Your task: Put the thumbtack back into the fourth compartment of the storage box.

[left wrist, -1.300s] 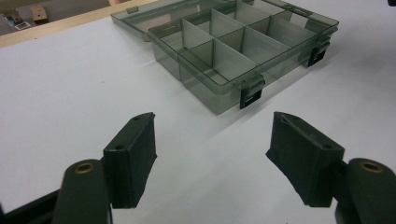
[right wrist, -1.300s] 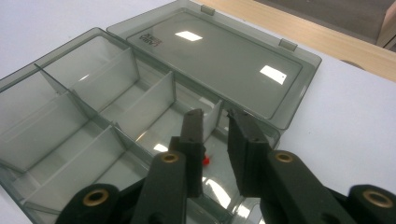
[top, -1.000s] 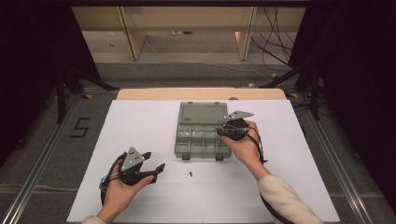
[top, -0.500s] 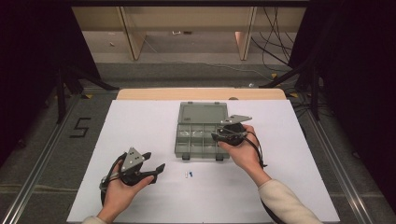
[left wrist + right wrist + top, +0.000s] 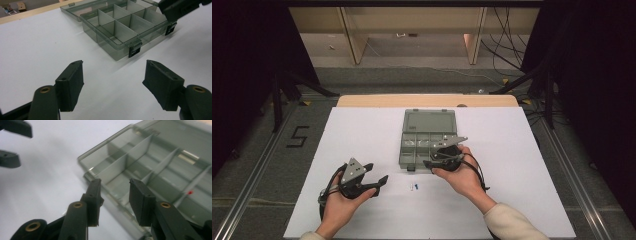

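box: clear grey compartment box (image 5: 427,138), lid open, mid tabletop (image 5: 532,165) toward far edge
right gripper (image 5: 443,156): at box's near right corner, fingers (image 5: 141,200) just been opening, nothing gripped
left gripper (image 5: 377,181): near-left of box, fingers wide apart, empty

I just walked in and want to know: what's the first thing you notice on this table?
A smoky-grey see-through organizer box lies open in the middle of the white table. The right gripper hovers at its near edge with nothing between its jaws. The left gripper waits open at the near left.
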A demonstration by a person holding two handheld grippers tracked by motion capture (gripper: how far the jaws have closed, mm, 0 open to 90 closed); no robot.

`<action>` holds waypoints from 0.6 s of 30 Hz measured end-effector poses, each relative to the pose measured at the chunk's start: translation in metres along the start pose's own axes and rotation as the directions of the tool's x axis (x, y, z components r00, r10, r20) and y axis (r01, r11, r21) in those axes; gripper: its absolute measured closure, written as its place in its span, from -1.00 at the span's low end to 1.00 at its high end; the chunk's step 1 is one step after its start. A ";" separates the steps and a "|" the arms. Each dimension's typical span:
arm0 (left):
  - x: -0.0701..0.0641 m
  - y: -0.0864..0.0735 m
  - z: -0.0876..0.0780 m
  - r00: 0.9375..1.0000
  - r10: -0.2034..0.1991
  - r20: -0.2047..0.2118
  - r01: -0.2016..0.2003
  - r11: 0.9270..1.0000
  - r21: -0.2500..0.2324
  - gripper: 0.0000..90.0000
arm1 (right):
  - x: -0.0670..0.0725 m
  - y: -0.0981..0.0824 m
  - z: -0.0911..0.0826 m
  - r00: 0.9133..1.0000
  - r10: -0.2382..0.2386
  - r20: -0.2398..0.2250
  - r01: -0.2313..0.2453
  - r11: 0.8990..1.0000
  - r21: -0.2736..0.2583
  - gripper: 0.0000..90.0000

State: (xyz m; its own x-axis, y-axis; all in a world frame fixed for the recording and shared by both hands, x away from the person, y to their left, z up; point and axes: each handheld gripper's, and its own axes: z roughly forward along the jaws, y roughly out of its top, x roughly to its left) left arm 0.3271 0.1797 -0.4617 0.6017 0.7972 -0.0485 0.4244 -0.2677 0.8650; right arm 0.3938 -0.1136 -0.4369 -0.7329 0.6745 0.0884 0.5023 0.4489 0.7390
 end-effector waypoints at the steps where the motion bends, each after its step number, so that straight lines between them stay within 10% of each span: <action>1: 0.000 0.000 0.000 1.000 0.000 0.002 0.000 1.000 -0.002 -0.31 | 0.002 -0.001 0.001 1.000 -0.006 -0.013 0.006 1.000 0.017 0.40; 18: 0.001 0.000 0.000 1.000 0.005 0.004 -0.005 1.000 0.001 -0.31 | 0.029 -0.010 0.030 0.994 -0.057 -0.097 0.075 0.978 0.194 0.44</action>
State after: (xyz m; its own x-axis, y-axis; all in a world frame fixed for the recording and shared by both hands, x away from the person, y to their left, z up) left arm 0.3277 0.1801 -0.4618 0.6065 0.7937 -0.0464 0.4221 -0.2720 0.8648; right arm 0.3813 -0.0814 -0.4616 -0.8011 0.5882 0.1104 0.5257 0.6033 0.5997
